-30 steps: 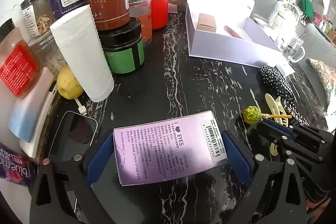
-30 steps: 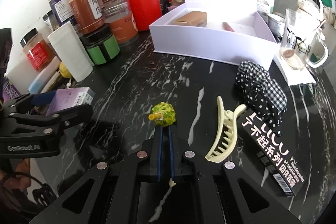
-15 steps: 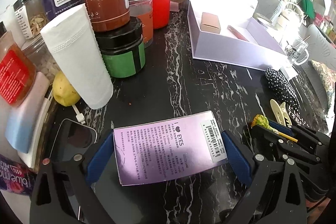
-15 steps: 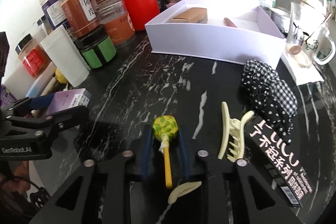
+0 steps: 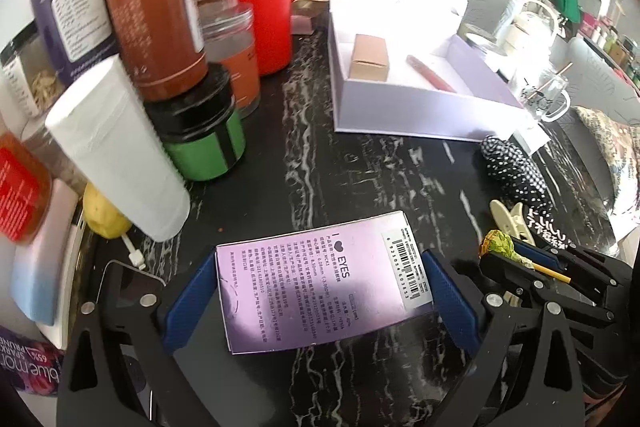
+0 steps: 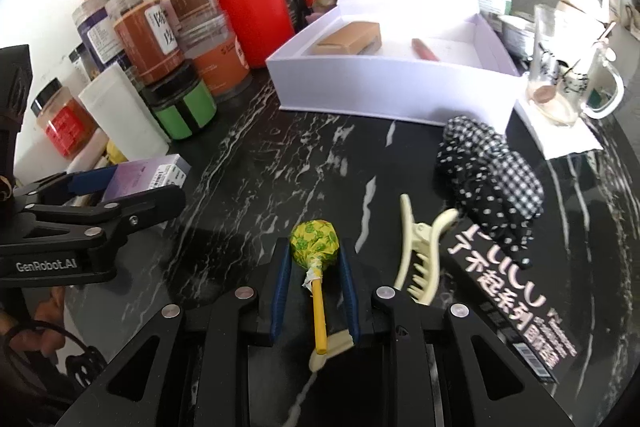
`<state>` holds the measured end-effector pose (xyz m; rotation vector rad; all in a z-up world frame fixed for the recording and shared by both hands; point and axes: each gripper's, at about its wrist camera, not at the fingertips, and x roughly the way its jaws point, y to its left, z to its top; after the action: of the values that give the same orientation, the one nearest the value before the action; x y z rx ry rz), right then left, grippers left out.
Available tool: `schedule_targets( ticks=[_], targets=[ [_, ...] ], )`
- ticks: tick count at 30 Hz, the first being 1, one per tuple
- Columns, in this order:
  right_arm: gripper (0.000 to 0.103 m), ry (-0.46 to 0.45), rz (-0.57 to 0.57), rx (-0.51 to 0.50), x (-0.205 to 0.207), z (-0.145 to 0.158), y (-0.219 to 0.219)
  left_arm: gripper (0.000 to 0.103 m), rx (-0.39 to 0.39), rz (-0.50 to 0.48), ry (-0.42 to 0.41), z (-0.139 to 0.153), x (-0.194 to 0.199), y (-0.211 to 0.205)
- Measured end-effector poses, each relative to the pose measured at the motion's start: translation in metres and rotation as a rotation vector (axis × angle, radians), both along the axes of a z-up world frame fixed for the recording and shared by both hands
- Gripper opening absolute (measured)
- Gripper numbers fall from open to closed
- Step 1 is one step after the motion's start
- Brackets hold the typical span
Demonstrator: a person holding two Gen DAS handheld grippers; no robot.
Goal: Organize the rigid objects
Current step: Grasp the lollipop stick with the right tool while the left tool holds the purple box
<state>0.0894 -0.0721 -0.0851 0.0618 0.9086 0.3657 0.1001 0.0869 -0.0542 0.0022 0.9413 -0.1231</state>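
A: Left gripper (image 5: pixel 320 291), pitched downward over the near left of the counter (image 5: pixel 360 179): jaws wide, pads clamped on the ends of the purple box (image 5: pixel 320 283).

B: Right gripper (image 6: pixel 314 267), also tilted down, near edge. Jaws narrowly parted after opening; lollipop (image 6: pixel 315 241) between them, grip unclear.

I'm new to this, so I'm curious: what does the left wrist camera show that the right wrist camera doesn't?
Only the left wrist view shows the phone and the purple box's printed face. Only the right shows the lollipop between the right gripper pads, and the black book. Both share the white open box, hair claw and green jar.
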Motion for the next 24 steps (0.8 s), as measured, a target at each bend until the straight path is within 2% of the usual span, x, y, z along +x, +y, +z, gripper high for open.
schedule_targets(
  ticks=[11, 24],
  targets=[
    [0.024, -0.045, -0.036, -0.019, -0.015, 0.022, -0.017, 0.100, -0.018, -0.079, 0.002, 0.008, 0.006, -0.032],
    [0.024, -0.069, -0.114, -0.053, -0.023, 0.040, -0.046, 0.100, -0.031, -0.169, -0.038, 0.028, 0.012, -0.071]
  ],
)
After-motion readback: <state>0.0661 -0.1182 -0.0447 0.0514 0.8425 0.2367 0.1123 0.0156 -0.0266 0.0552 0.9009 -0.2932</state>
